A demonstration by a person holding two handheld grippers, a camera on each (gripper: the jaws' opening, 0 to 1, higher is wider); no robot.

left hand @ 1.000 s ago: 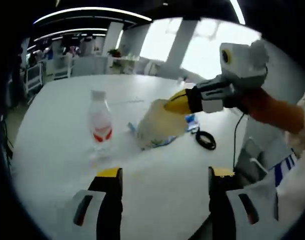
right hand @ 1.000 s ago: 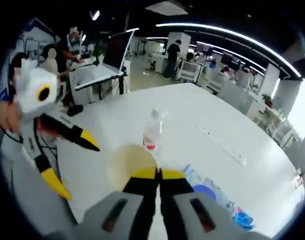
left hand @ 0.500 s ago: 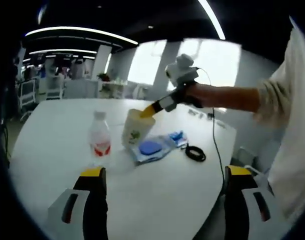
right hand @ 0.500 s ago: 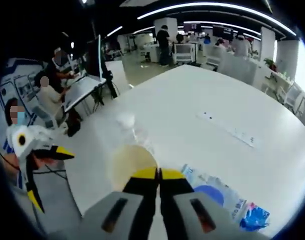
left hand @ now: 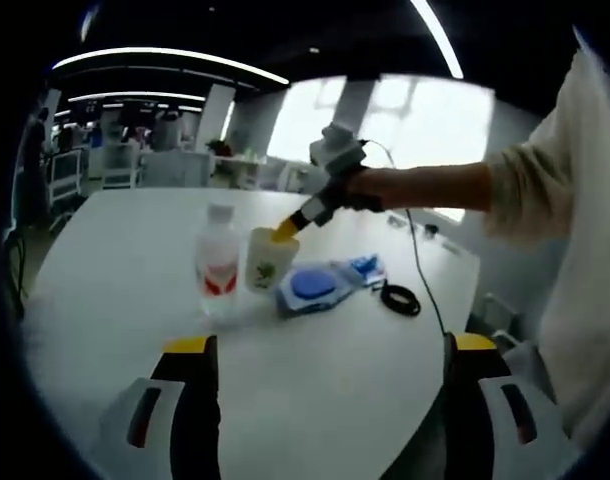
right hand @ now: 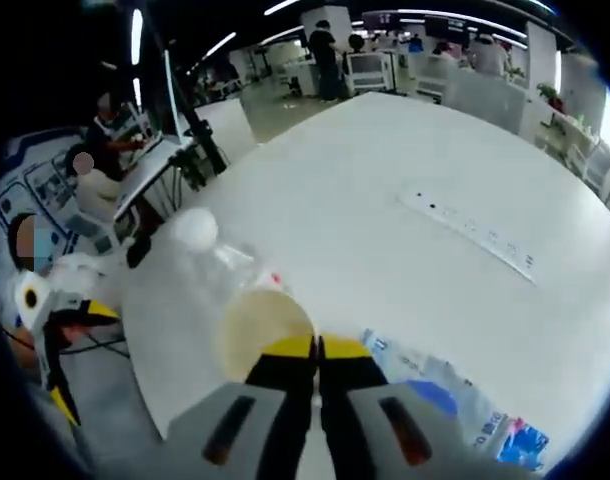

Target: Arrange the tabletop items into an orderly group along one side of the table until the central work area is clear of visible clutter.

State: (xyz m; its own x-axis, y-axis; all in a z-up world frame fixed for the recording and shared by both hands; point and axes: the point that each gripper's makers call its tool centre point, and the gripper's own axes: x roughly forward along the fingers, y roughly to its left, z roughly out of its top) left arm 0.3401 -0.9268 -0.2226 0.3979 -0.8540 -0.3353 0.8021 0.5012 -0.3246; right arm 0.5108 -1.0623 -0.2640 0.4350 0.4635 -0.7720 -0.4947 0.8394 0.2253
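white desk (left hand: 115,270). paper cup (left hand: 267,260) on desk between water bottle (left hand: 218,268) and blue packet (left hand: 315,285). right gripper (left hand: 285,230) fingers pinched on cup rim. left gripper (left hand: 330,385) fingers spread wide, holding nothing. black cable coil (left hand: 399,299) near packet.

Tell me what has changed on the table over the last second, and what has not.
The right gripper, shut on the rim of the paper cup throughout, has carried it from lying tilted over the blue wipes pack to upright beside the water bottle; whether it rests on the table is unclear. The pack is now uncovered. Bottle, pack and black cable coil stayed put; the left gripper stays open.
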